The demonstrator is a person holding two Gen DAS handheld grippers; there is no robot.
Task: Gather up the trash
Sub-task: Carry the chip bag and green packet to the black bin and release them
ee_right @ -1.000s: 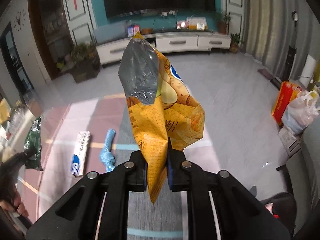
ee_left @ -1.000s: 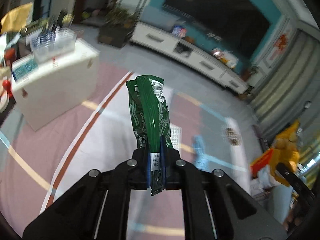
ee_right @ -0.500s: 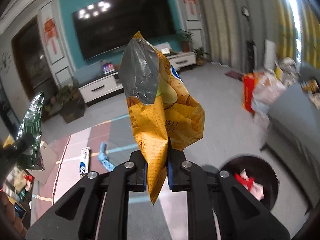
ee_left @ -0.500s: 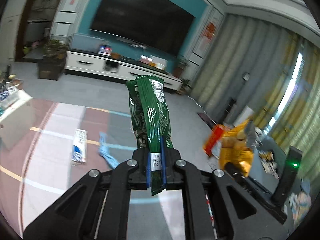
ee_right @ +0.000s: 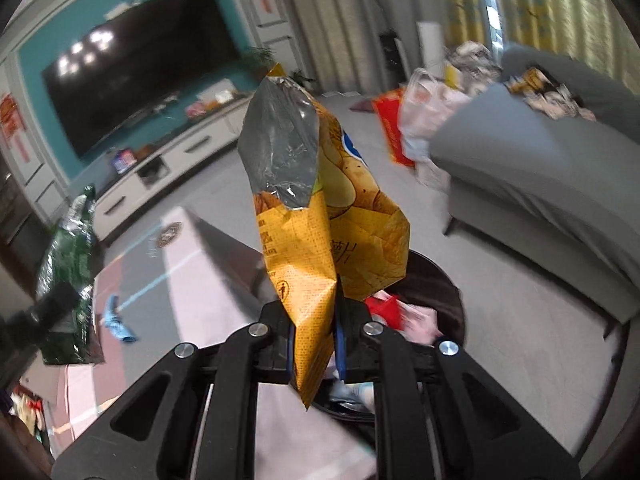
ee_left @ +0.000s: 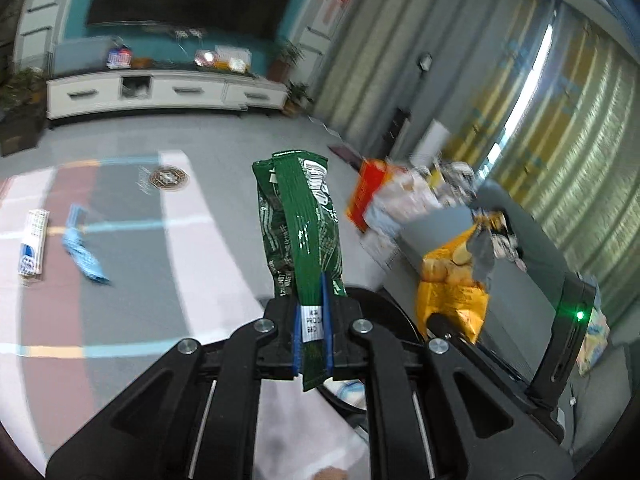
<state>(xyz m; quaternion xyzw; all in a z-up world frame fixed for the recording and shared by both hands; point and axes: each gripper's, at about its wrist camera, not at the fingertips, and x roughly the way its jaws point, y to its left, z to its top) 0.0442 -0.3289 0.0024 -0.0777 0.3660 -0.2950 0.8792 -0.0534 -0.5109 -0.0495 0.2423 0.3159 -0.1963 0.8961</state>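
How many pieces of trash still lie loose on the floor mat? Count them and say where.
2. A white toothpaste box at the mat's far left, and a crumpled blue wrapper just right of it. More may be hidden behind the grippers.

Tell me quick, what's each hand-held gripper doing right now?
Left hand-held gripper: closed on the green wrapper.
Right hand-held gripper: closed on the yellow chip bag.

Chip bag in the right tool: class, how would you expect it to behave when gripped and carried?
The chip bag is probably light: pinched only at one corner by the right tool, it stands upright. Its creases and torn-open foil top suggest thin, crinkly film that deforms easily. The glossy surface may be slippery.
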